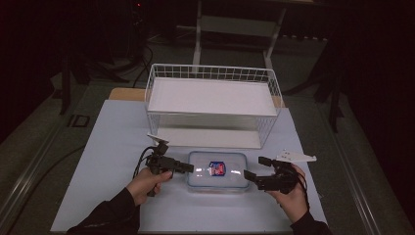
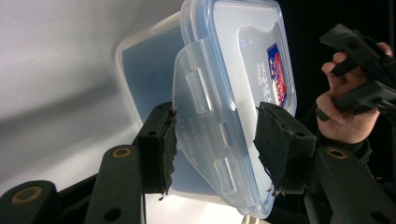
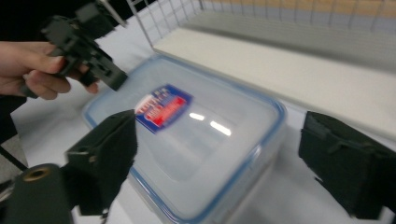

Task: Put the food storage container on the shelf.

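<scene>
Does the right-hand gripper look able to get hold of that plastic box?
Probably yes. The right gripper stands open at the end of the box, its jaws apart on either side of that end, with nothing between them and it.

a: item one, container [image 1: 217, 171]: translucent plastic, glossy lid, printed paper-like label [image 1: 216, 168].
b: item two, basket [image 1: 212, 73]: white coated wire. claw pads [image 2: 163, 144]: matt black, rough-edged.

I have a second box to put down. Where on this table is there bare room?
Bare mat lies left of the left claw, and along the front edge below the lidded plastic box. It is crowded between the box and the white wire basket, and at both box ends, where the right claw also waits.
</scene>
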A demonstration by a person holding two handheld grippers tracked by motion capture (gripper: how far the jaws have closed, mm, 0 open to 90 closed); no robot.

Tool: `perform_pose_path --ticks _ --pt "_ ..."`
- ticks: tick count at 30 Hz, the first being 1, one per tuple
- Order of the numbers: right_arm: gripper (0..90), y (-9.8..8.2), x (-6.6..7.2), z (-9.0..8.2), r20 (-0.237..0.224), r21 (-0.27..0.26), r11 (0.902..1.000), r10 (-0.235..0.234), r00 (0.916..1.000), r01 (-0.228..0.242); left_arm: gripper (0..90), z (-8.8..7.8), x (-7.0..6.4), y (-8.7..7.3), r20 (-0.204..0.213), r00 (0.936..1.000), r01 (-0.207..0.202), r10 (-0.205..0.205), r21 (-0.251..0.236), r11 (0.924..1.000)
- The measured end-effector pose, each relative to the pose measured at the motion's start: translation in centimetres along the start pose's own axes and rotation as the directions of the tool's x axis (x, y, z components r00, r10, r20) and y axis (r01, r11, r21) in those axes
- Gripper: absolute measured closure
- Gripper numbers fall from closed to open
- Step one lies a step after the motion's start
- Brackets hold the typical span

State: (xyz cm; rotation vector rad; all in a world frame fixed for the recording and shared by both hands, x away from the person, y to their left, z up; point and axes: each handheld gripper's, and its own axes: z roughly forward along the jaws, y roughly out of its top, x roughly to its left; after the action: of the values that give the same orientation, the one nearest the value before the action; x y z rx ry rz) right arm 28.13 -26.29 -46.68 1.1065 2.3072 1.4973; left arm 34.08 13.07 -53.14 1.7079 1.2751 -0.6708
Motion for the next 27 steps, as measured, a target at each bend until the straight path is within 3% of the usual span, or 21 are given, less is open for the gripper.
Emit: perform_pose_path --ticks 1,2,3,7,8,10,14,15,18,19,21,23,26,27 --pt "13.5 -0.4 -0.5 0.2 -0.01 0.019 0.9991 0.039 0.9992 -0.039 48.9 0.0 -0.1 -0.1 0.0 0.9999 -0.015 0.015 -0.007 0.9999" --pt "13.5 -0.4 -0.5 0.2 -0.01 0.019 0.9991 0.039 0.9992 -0.039 49.0 0.0 -0.1 -0.1 0.0 0.9999 -0.015 0.015 -0.007 0.9999" --pt "14.2 -0.9 -1.0 0.4 -0.012 0.045 0.9957 0.082 0.9965 -0.082 49.0 0.0 -0.2 -0.3 -0.002 0.9996 -0.03 0.03 -0.019 0.9994" --pt "15.4 -1.6 -2.2 1.0 -0.04 0.086 0.9818 0.173 0.984 -0.17 50.0 -0.2 -0.6 -0.8 -0.006 0.9974 -0.071 0.071 -0.031 0.997" --pt "15.4 -1.6 -2.2 1.0 -0.04 0.086 0.9818 0.173 0.984 -0.17 50.4 -0.2 -0.6 -0.8 -0.006 0.9974 -0.071 0.071 -0.031 0.997" --pt "18.3 -1.9 -2.8 1.4 -0.056 0.102 0.9673 0.239 0.9695 -0.232 51.3 -0.4 -0.9 -1.1 -0.005 0.9949 -0.101 0.101 -0.04 0.9941" --pt "23.4 -2.0 -3.0 1.7 -0.066 0.129 0.9563 0.273 0.9599 -0.263 53.5 -0.5 -1.1 -1.4 0.003 0.9917 -0.128 0.129 -0.043 0.9908" --pt "24.5 -2.1 -3.1 1.9 -0.082 0.145 0.949 0.293 0.9524 -0.28 53.5 -0.6 -1.4 -1.6 -0.005 0.988 -0.154 0.154 -0.044 0.987" --pt "30.6 -2.2 -3.2 2.0 -0.093 0.148 0.945 0.307 0.9473 -0.291 54.0 -0.7 -1.6 -1.8 -0.009 0.9868 -0.162 0.162 -0.045 0.9858" --pt "33.6 -2.3 -3.4 2.0 -0.109 0.161 0.9341 0.338 0.935 -0.319 54.1 -0.7 -1.7 -1.9 -0.011 0.9848 -0.174 0.174 -0.046 0.9837" --pt "33.6 -2.3 -3.5 2.1 -0.119 0.167 0.9312 0.345 0.931 -0.324 54.5 -0.7 -1.7 -1.9 -0.011 0.9848 -0.174 0.174 -0.046 0.9837" --pt "41.6 -2.5 -3.6 2.2 -0.145 0.195 0.9209 0.368 0.9186 -0.338 55.1 -0.8 -1.8 -2.2 -0.011 0.9806 -0.196 0.196 -0.049 0.9793" --pt "48.3 -2.5 -3.7 2.1 -0.174 0.196 0.9167 0.382 0.9077 -0.348 55.5 -0.8 -2.0 -2.3 -0.015 0.9794 -0.202 0.202 -0.055 0.9778" --pt "48.5 -2.5 -3.6 2.1 -0.174 0.195 0.9216 0.369 0.913 -0.335 55.5 -0.8 -2.0 -2.3 -0.015 0.9794 -0.202 0.202 -0.055 0.9778"
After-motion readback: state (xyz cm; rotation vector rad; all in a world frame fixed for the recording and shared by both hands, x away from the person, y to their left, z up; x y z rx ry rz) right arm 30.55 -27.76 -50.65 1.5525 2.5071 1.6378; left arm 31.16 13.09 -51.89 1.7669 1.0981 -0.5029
